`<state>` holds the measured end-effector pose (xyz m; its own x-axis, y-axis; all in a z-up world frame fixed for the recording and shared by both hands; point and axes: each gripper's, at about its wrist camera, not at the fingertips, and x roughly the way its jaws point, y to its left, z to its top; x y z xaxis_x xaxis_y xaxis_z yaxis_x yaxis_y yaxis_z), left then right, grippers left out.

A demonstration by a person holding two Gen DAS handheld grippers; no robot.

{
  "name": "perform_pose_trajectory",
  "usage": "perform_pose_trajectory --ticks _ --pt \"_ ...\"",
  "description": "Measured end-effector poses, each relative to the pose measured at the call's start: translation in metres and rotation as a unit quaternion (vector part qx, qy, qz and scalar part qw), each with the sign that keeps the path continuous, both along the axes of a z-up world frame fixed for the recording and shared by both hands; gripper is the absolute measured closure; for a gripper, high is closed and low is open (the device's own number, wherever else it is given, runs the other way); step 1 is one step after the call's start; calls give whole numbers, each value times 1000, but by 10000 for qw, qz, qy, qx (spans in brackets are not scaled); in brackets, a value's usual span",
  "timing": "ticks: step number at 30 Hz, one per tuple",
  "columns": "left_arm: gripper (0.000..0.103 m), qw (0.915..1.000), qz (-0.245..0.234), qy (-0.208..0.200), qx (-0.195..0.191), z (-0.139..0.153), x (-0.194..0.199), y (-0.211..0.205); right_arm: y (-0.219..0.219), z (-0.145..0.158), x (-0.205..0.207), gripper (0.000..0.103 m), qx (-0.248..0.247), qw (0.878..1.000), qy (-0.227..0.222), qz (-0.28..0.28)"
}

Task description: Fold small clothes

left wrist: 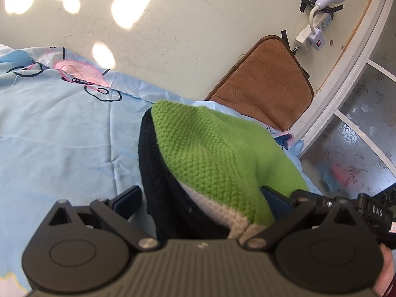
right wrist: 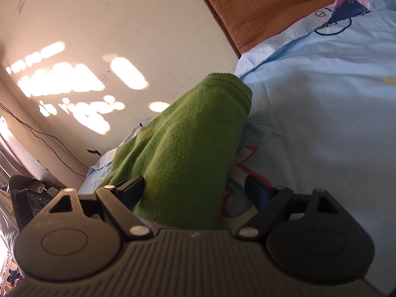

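A small knitted garment (left wrist: 212, 153), green with a black side and a grey-white band, lies on a light blue printed sheet (left wrist: 61, 133). My left gripper (left wrist: 201, 200) is open, its jaws wide apart on either side of the garment, which runs back between them to the gripper body. In the right wrist view the green garment (right wrist: 188, 148) also lies between the wide-apart jaws of my right gripper (right wrist: 195, 190), which is open. Whether either gripper's pads touch the cloth is hard to tell.
A brown perforated cushion (left wrist: 269, 81) leans at the far edge of the sheet, also in the right wrist view (right wrist: 267, 7). A white lamp plugged into a power strip (left wrist: 319, 19) is taped to the wall. A patterned glass panel (left wrist: 358, 133) stands at right.
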<state>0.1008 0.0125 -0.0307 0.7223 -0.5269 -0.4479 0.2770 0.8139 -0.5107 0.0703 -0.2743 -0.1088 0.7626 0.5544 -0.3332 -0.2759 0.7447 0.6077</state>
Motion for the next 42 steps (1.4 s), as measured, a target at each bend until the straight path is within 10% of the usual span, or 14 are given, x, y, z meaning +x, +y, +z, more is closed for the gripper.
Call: perform_pose_trajectory --ticks 13,24,28,34,42 --pt "0 9977 -191 421 -486 26 1 59 1 14 10 22 -368 9987 158 304" --pt "1 9863 -719 1028 -1067 -2 31 27 1 -1 29 23 263 9968 521 544" --pt "6 9910 -830 801 -678 6 24 6 13 8 19 44 155 9973 416 591" --pt "10 9890 -881 353 -1131 47 26 32 39 61 14 46 -207 9937 -585 933" --pt "10 9980 -83 -115 -616 91 77 69 83 93 92 46 -73 9864 -938 1351"
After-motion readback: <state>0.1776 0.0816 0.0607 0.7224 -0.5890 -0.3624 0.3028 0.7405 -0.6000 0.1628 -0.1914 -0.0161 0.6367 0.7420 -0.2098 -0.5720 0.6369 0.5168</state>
